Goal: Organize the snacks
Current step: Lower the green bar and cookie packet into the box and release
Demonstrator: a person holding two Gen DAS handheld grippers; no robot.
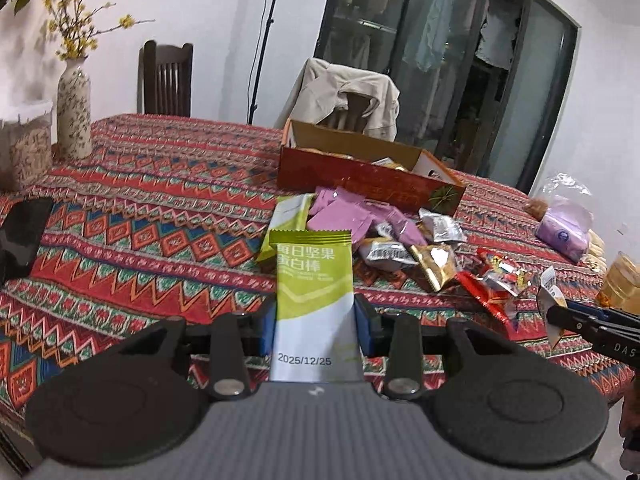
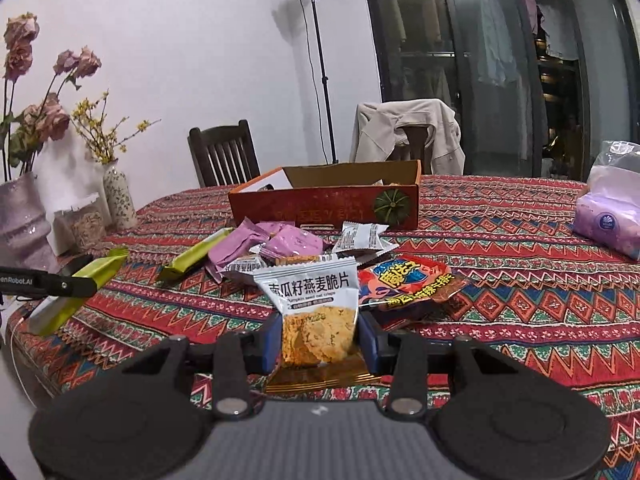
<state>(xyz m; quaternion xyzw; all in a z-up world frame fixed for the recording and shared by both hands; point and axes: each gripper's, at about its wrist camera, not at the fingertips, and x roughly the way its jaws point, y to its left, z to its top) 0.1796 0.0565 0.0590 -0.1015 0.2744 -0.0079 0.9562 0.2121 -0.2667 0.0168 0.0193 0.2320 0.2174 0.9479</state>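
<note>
My left gripper is shut on a green and white protein bar, held upright above the table; it also shows in the right wrist view. My right gripper is shut on a silver oat crisp packet, seen at the right edge of the left wrist view. A pile of snacks lies ahead: purple packets, silver packets, a second green bar, a gold packet and red packets. Behind stands an open orange cardboard box with some snacks inside.
A patterned tablecloth covers the table. A flower vase and a jar stand at the left. A purple tissue pack lies at the right. Two chairs stand behind, one draped with a jacket.
</note>
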